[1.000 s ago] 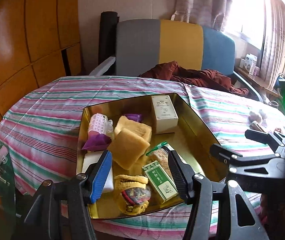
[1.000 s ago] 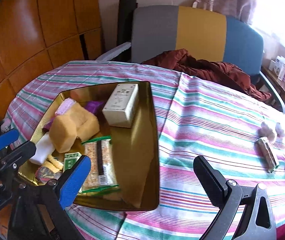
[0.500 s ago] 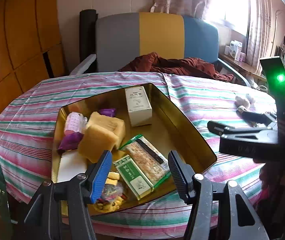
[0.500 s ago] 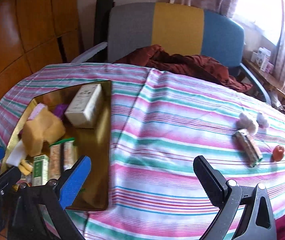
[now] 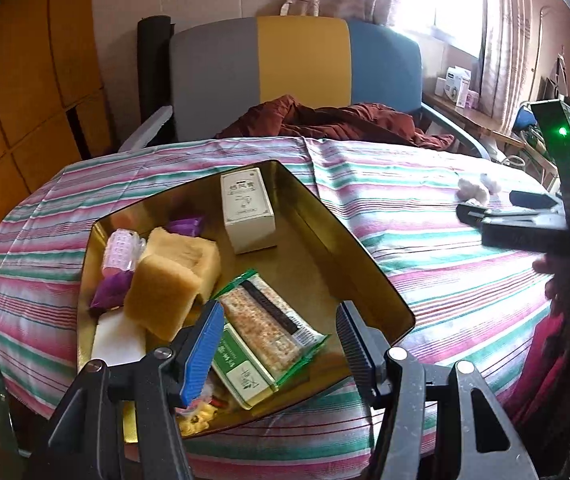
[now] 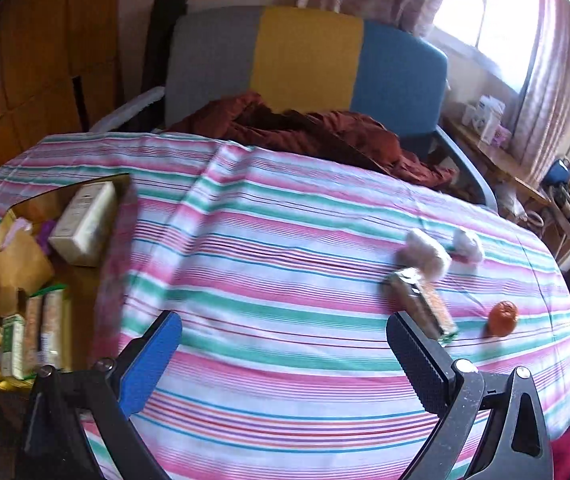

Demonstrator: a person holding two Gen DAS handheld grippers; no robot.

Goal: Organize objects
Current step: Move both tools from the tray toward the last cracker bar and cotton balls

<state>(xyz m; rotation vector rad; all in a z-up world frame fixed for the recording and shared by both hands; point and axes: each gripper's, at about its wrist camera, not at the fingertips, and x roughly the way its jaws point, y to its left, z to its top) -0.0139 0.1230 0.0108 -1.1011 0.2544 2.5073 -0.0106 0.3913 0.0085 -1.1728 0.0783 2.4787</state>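
On the worktop [image 6: 285, 280], left tongs [image 5: 279, 344] wide over tin [image 5: 365, 272]; right tongs [image 6: 285, 360] wide, bar [image 6: 421, 304] at 2 o'clock.

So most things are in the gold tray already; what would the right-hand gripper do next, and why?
Probably reach forward to the snack bar lying loose on the striped tablecloth. The right gripper is open and empty and faces that side, where the bar, two white fluffy lumps and a small orange fruit sit outside the gold tray. The bar lies nearest its fingers.
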